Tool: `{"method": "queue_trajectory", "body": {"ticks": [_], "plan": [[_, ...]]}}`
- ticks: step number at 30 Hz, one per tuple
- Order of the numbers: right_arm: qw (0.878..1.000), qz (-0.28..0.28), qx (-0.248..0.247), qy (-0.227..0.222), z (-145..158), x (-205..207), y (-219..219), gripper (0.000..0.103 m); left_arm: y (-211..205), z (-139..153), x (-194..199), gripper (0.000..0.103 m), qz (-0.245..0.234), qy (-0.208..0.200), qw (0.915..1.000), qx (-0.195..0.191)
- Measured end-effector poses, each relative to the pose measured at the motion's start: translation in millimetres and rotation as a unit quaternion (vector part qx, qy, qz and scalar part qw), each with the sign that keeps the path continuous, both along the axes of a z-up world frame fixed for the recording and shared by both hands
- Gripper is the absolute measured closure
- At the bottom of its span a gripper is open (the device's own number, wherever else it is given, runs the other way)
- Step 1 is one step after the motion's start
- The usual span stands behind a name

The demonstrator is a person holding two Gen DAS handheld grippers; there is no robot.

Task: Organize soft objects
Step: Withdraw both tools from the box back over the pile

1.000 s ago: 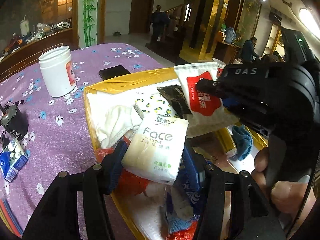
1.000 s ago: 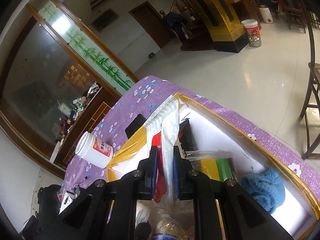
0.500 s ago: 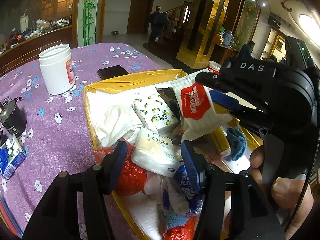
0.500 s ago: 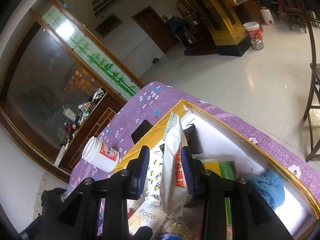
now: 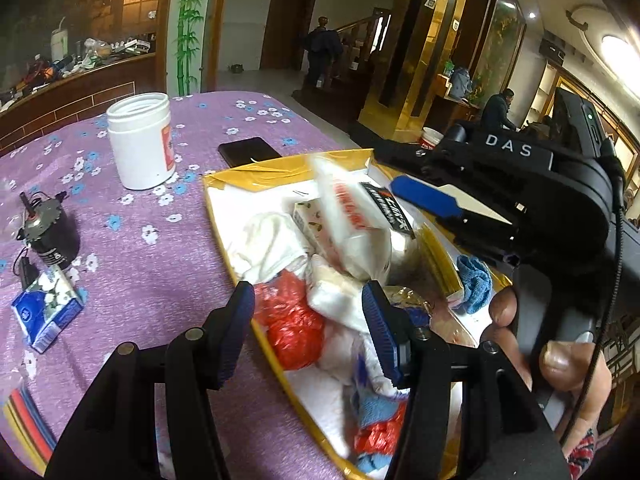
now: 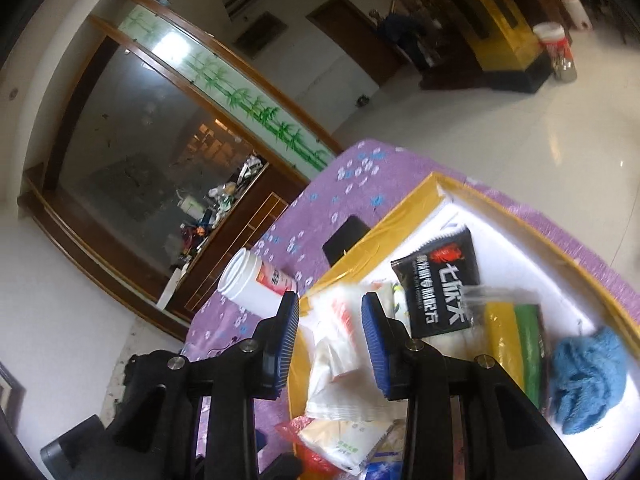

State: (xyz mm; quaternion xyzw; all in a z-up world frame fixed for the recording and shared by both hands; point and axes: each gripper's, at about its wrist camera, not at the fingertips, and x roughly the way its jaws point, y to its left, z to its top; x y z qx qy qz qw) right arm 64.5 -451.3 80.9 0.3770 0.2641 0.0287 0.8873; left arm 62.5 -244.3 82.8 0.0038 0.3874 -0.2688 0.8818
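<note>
White tissue pack (image 5: 340, 300) lies in the yellow tray (image 5: 224, 224), between the left gripper (image 5: 308, 328) jaws, both grippers wide, empty.

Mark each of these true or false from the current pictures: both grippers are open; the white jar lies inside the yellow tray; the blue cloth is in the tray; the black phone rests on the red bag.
1. Both the left gripper and the right gripper are open. True.
2. The white jar lies inside the yellow tray. False: it stands upright on the purple tablecloth, outside the tray.
3. The blue cloth is in the tray. True.
4. The black phone rests on the red bag. False: it lies on the tablecloth beyond the tray.
</note>
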Motion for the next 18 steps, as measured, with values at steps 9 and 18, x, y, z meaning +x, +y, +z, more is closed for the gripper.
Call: {"method": "queue_trajectory", "body": {"ticks": [9,18], "plan": [[1.000,0.006,-0.026,-0.003,5,0,10,0.067,50,8,-10,0.049,0.024,0.006,0.9997,-0.006],[0.999,0.017,-0.048,-0.005,8,1,21,0.066,122,11,-17,0.049,0.090,0.014,0.9958,-0.012]]}}
